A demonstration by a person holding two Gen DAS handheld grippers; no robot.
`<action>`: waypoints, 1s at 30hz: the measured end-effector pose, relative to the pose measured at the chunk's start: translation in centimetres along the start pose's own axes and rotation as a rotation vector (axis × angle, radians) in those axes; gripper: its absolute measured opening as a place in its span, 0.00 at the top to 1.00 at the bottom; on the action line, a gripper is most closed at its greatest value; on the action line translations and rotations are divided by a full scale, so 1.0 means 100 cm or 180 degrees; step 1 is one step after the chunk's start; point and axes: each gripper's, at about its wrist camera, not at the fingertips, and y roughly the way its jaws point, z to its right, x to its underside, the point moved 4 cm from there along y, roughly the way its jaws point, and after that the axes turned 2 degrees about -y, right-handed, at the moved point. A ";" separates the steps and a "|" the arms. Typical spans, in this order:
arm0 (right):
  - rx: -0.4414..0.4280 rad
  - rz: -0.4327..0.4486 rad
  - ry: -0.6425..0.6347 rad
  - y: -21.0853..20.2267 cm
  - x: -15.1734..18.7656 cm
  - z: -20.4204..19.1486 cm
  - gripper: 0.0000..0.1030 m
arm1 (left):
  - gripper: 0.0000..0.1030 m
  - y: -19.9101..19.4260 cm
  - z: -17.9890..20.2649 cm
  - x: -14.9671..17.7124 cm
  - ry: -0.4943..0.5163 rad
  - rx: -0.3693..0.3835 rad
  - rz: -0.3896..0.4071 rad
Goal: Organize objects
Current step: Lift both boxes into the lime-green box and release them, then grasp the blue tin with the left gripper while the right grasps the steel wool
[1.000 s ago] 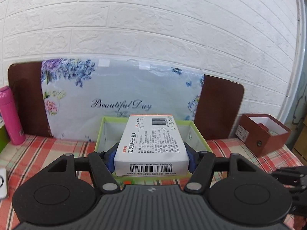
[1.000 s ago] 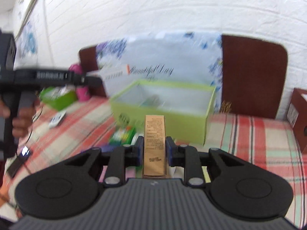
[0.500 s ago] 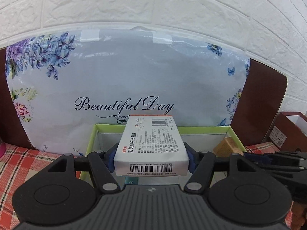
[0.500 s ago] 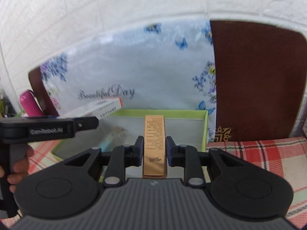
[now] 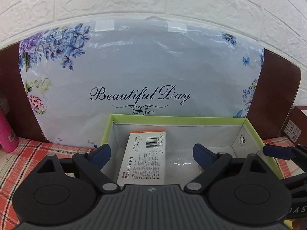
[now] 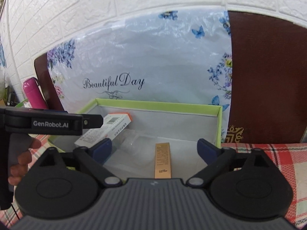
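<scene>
A green-rimmed open box (image 5: 178,117) stands on the checked cloth against a floral "Beautiful Day" bag. My left gripper (image 5: 151,153) is open above the box; the white medicine carton (image 5: 144,157) lies inside, free of the blue pads. My right gripper (image 6: 154,148) is open over the same box (image 6: 159,105); the slim gold carton (image 6: 162,160) lies on the box floor between the spread fingers. The white carton (image 6: 107,129) leans at the box's left side in the right wrist view, beside clear plastic packaging (image 6: 134,141). The left gripper's body (image 6: 49,123) shows at left there.
A pink bottle (image 6: 33,94) stands at the left by the dark brown headboard (image 6: 266,76). A brown box (image 5: 296,122) sits at the far right. The right gripper's finger (image 5: 278,151) reaches in from the right. White brick wall behind.
Both grippers moved forward over the green box and opened. The white carton dropped from the left gripper into the box, and the gold carton dropped from the right gripper onto the box floor.
</scene>
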 end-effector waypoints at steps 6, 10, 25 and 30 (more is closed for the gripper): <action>-0.0029 0.0169 0.0128 -0.053 -0.007 -0.010 0.00 | 0.06 -0.056 0.006 -0.005 -0.0110 0.0240 0.0229; -0.0003 0.0232 0.0268 -0.096 -0.003 -0.017 0.00 | 0.06 -0.099 0.010 0.003 -0.0129 0.0262 0.0357; 0.0038 0.0311 0.0175 -0.212 0.076 -0.049 0.00 | 0.06 -0.192 0.008 0.111 -0.0188 0.0348 0.0242; 0.0037 0.0171 0.0261 -0.227 0.110 -0.047 0.00 | 0.06 -0.193 0.011 0.141 -0.0152 0.0334 0.0049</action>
